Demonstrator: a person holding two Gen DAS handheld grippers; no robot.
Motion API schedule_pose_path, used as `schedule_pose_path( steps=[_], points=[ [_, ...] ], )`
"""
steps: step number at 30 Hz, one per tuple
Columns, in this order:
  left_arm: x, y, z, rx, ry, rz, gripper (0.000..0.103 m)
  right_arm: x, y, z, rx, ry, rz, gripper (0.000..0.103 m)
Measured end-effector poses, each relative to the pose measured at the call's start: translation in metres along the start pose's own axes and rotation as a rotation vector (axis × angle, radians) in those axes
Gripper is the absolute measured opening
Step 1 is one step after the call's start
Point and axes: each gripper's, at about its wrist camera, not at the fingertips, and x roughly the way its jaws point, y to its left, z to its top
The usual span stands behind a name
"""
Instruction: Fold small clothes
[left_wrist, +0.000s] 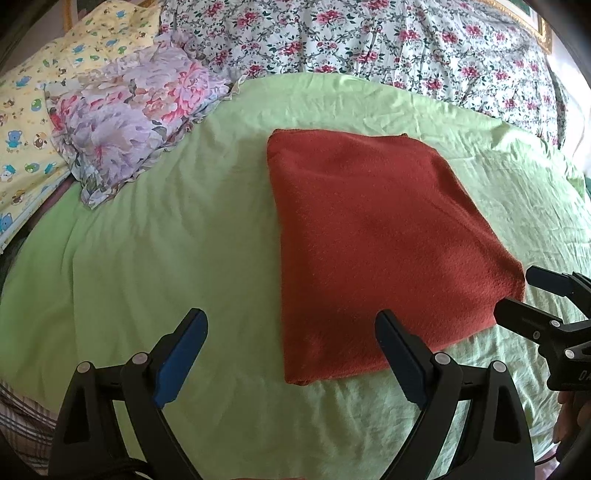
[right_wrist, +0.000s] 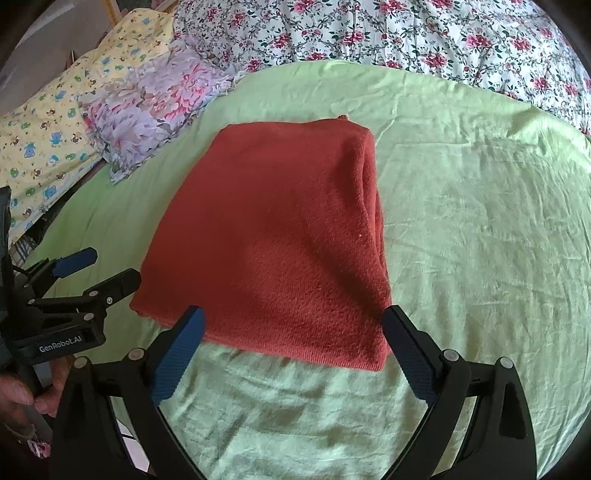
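A rust-red knitted garment (right_wrist: 273, 240), folded into a thick rectangle, lay flat on the light green bed sheet (right_wrist: 480, 229). The left gripper (left_wrist: 291, 347) and right gripper (right_wrist: 291, 339) hung just before its near edge, jaws released wide, grasping nothing. A lilac floral pillow (left_wrist: 125, 122) lay well apart.
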Motion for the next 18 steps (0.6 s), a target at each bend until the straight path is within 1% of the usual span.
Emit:
schedule_pose_path(
  steps=[18],
  points=[
    [-0.0014, 0.0, 0.0034, 0.003, -0.003, 0.0, 0.094, -0.0025, 0.0048, -0.0001, 0.019, -0.01, -0.004, 0.096]
  ],
)
